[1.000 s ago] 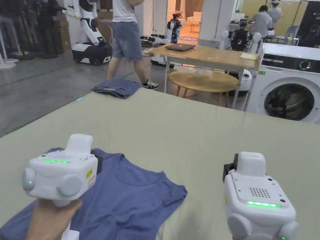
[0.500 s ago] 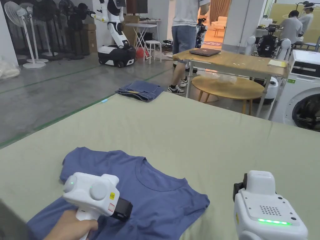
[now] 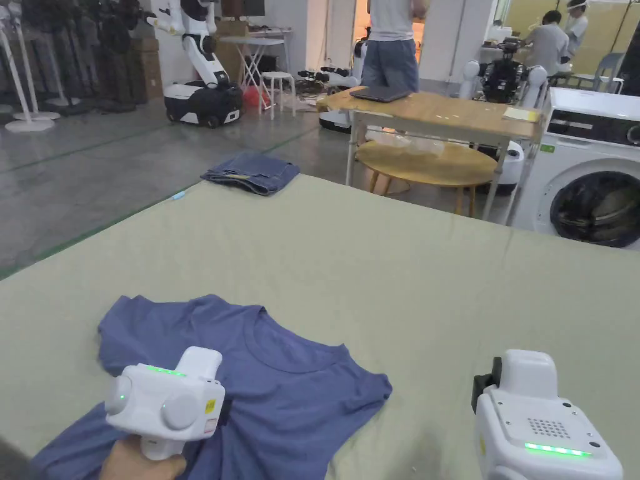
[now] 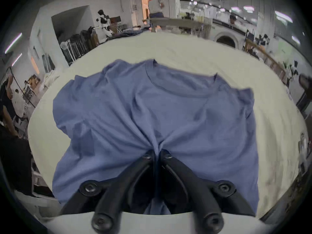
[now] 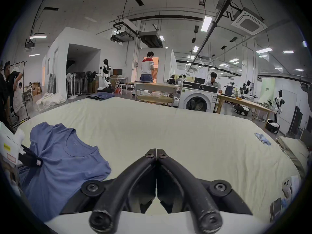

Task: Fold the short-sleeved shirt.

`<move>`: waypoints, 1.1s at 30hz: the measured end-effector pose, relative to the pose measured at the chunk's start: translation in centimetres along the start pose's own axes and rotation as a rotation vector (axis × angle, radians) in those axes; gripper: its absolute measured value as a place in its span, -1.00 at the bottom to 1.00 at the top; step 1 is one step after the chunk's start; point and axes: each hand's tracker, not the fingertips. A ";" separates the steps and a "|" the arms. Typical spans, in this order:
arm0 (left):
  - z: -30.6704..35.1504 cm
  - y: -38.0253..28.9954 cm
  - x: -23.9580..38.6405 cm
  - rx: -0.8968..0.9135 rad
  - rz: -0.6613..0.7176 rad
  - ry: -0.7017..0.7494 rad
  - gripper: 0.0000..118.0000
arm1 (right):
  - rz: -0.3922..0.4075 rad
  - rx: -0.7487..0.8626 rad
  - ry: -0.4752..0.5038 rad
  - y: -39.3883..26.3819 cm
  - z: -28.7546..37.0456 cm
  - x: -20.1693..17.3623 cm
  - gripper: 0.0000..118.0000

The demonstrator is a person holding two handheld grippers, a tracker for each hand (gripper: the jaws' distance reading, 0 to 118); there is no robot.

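**Left jaws clenched on shirt; right jaws closed on nothing**

The jaws of the left gripper (image 4: 156, 155) are clenched on a pinched ridge of the blue shirt (image 4: 168, 112), with creases fanning out from the grip. The jaws of the right gripper (image 5: 156, 152) are pressed together with nothing between them, held above bare tabletop (image 3: 387, 262). The shirt lies collar up near the tabletop's near left corner, wrinkled. Folded jeans (image 3: 253, 173) sit at the far left corner. The washing machine (image 3: 590, 169) beyond the far edge holds dark laundry in its drum.

Left gripper (image 4: 157, 154) pinches cloth; right gripper (image 5: 156, 152) closed, empty
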 end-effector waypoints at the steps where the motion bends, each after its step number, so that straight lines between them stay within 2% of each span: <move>1: 0.7 0.6 -0.1 0.031 0.020 -0.026 -1.00 | -0.004 0.003 -0.006 0.1 0.2 0.4 -1.00; 8: 8.3 7.4 2.4 0.270 0.026 -0.061 -1.00 | -0.040 0.043 -0.058 1.1 1.9 3.6 -1.00; 16: 15.0 16.4 10.1 0.458 -0.102 -0.224 -1.00 | -0.072 0.081 -0.145 2.0 4.3 8.4 -1.00; 21: 16.8 18.8 19.2 0.466 -0.245 -0.363 -1.00 | -0.070 0.088 -0.206 1.8 6.0 11.4 -1.00; 24: 15.5 18.7 25.0 0.431 -0.305 -0.460 -1.00 | -0.073 0.087 -0.244 1.5 7.1 13.2 -1.00; 29: 13.3 15.6 34.4 0.348 -0.419 -0.602 -1.00 | -0.070 0.075 -0.314 0.5 8.9 16.3 -1.00; 33: 10.9 11.7 39.8 0.274 -0.452 -0.682 -1.00 | -0.075 0.053 -0.360 -0.5 9.9 18.6 -1.00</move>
